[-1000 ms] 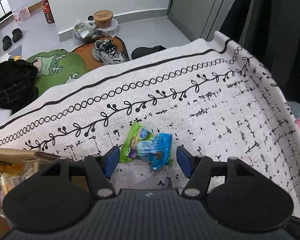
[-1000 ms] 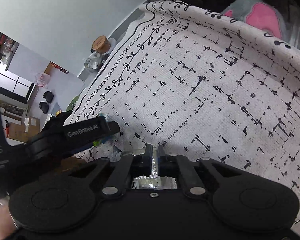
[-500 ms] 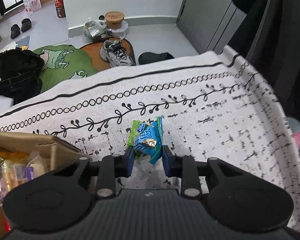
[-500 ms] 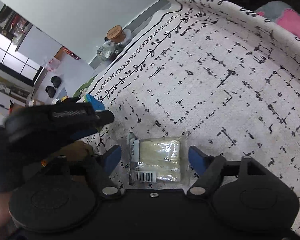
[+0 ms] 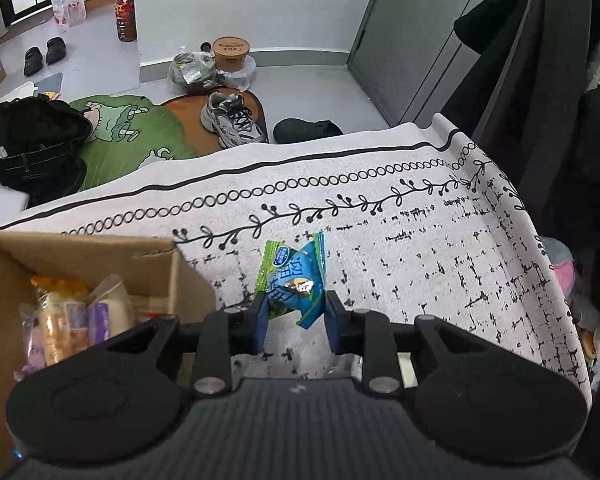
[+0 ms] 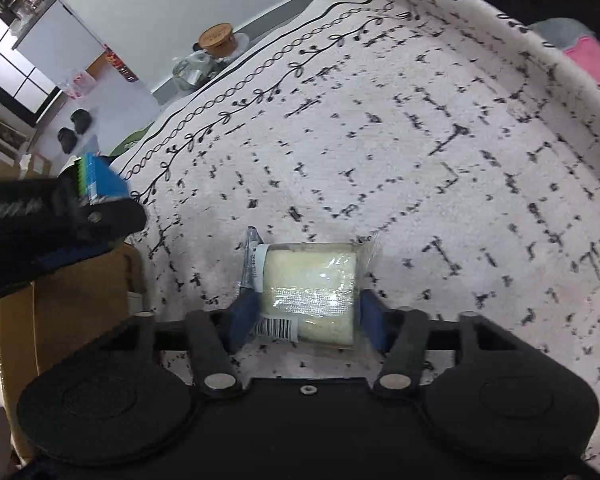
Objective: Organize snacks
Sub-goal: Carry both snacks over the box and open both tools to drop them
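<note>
My left gripper (image 5: 296, 316) is shut on a blue and green snack packet (image 5: 296, 276) and holds it above the patterned cloth, just right of an open cardboard box (image 5: 80, 256) with several wrapped snacks inside. My right gripper (image 6: 306, 320) is shut on a clear-wrapped pale cake (image 6: 310, 280) with a barcode label, low over the cloth. The left gripper also shows in the right wrist view (image 6: 60, 216), with the packet's edge (image 6: 96, 180) sticking up, over the box's wall (image 6: 80, 304).
The white cloth with black marks (image 5: 420, 248) covers the surface and drops off at the far edge (image 5: 260, 160). Beyond it on the floor are a shoe (image 5: 232, 120), a green mat (image 5: 120, 132) and a black bag (image 5: 24, 144). Dark coats (image 5: 560, 60) hang at right.
My left gripper closed on the packet, lifted it and moved left towards the box. My right gripper opened over the pale cake, then closed on it.
</note>
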Demonstrator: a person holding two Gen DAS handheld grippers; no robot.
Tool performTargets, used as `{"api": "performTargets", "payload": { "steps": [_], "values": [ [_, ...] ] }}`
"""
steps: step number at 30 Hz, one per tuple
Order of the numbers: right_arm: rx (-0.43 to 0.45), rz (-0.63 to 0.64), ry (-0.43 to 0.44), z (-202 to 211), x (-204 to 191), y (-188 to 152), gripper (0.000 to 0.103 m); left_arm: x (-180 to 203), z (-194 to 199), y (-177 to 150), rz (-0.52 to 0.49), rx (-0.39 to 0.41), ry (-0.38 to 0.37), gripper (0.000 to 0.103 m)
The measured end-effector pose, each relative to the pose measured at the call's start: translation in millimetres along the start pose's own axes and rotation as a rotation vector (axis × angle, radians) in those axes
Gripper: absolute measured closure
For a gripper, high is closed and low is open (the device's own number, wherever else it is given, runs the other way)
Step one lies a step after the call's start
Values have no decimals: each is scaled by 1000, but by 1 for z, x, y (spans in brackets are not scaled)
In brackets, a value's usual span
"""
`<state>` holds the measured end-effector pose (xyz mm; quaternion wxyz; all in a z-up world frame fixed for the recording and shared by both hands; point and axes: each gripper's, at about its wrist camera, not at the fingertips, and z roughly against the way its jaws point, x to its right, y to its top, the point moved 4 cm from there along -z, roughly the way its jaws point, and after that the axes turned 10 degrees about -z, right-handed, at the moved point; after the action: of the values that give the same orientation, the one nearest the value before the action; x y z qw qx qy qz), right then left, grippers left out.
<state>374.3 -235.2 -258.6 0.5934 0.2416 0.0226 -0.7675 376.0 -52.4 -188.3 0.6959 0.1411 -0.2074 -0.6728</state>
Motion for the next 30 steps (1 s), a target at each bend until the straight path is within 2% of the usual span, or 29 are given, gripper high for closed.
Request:
{"api": "performTargets", "payload": {
  "steps": [9,19,30],
  "values": [
    [34,-28,-14,22,11,0,57,5,23,-14,-8,17,-8,75],
    [91,-54,77,53,8,-3,59,7,59,-26,-9,47,5,75],
    [129,-18,154,92,-17,-19,59,-15,94,-38,29,55,25,75]
  ]
}}
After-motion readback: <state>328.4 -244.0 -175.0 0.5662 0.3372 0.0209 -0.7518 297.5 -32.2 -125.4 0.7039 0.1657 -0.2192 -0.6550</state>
